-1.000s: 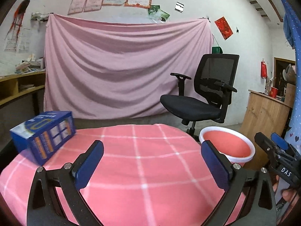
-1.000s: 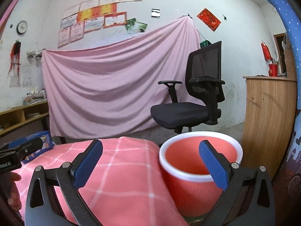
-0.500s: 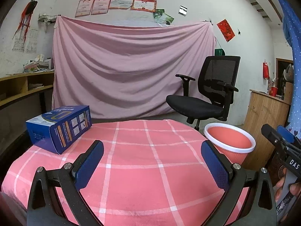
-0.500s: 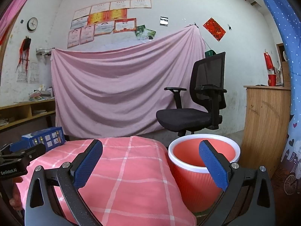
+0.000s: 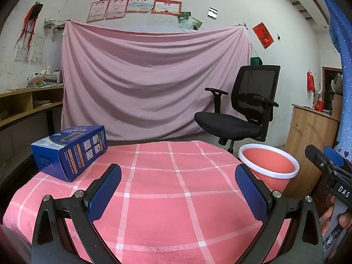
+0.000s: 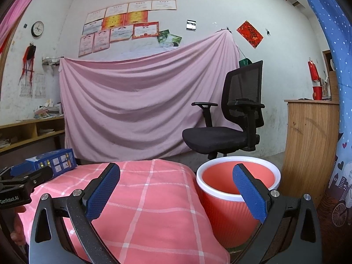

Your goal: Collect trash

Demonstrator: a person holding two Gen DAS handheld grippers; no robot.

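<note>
A blue carton (image 5: 70,151) is seen lying flat on the pink checked cloth (image 5: 167,189) that covers the table, at the far left corner as viewed from the left wrist. Its long axis is set diagonally: one short end is turned toward the near left edge, the other toward the pink drape (image 5: 154,83) hung on the back wall. The printed long side is turned toward the left gripper (image 5: 178,189). From the right wrist view the same carton (image 6: 52,161) is seen low at the left, partly hidden behind the other tool's body.

The left gripper is held over the near part of the cloth with its blue pads spread wide and nothing between them; the carton is well apart from it, ahead and to the left. The right gripper (image 6: 176,192) is likewise spread wide and empty, one pad over the cloth edge, the other in front of the bin.

A coral bin with a white rim (image 6: 239,189) is noted just beside the table's right edge, mouth upward. A black office chair (image 5: 242,114) is placed behind it
</note>
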